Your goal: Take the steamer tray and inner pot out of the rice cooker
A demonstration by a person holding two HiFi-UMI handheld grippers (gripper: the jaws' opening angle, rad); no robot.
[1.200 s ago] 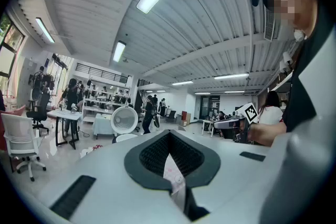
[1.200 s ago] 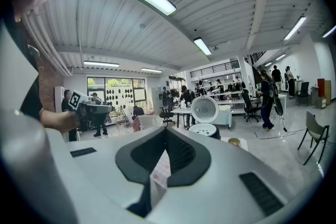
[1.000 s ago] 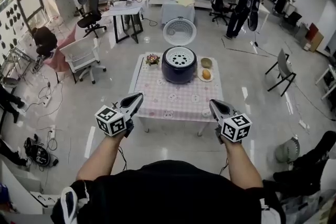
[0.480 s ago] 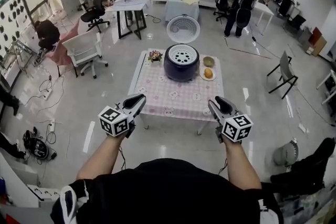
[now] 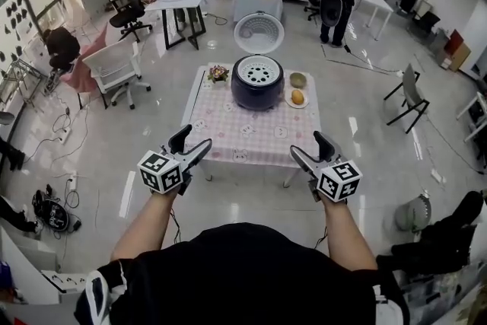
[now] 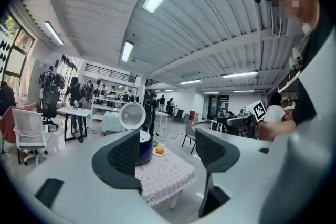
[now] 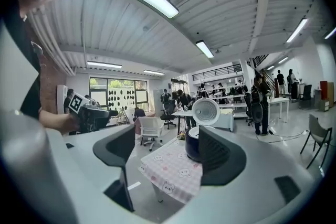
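The person stands on the shiny floor, short of the desk, with both forearms stretched forward. The left gripper is held low at the left and its jaws stand wide apart; its own view shows nothing between them but the room beyond. The right gripper is held level with it at the right, also spread wide and empty. Both point toward the desk but are well apart from it.

The desk is small and covered by a pink checked cloth with little printed figures. The near half of the cloth is bare. At the far middle of the desk sits the rice cooker, dark blue and round. Its lid is swung up and back, the pale inside facing the person. The steamer tray, white with a ring of holes, sits in the cooker's mouth. The inner pot lies under the tray and cannot be seen.

Just right of the cooker is a plate with an orange fruit on it, and behind that a small bowl. A small bunch of flowers stands at the far left corner.

Farther off are a white chair to the left, a folding chair to the right, and more tables, shelves and several people at the back of the room.
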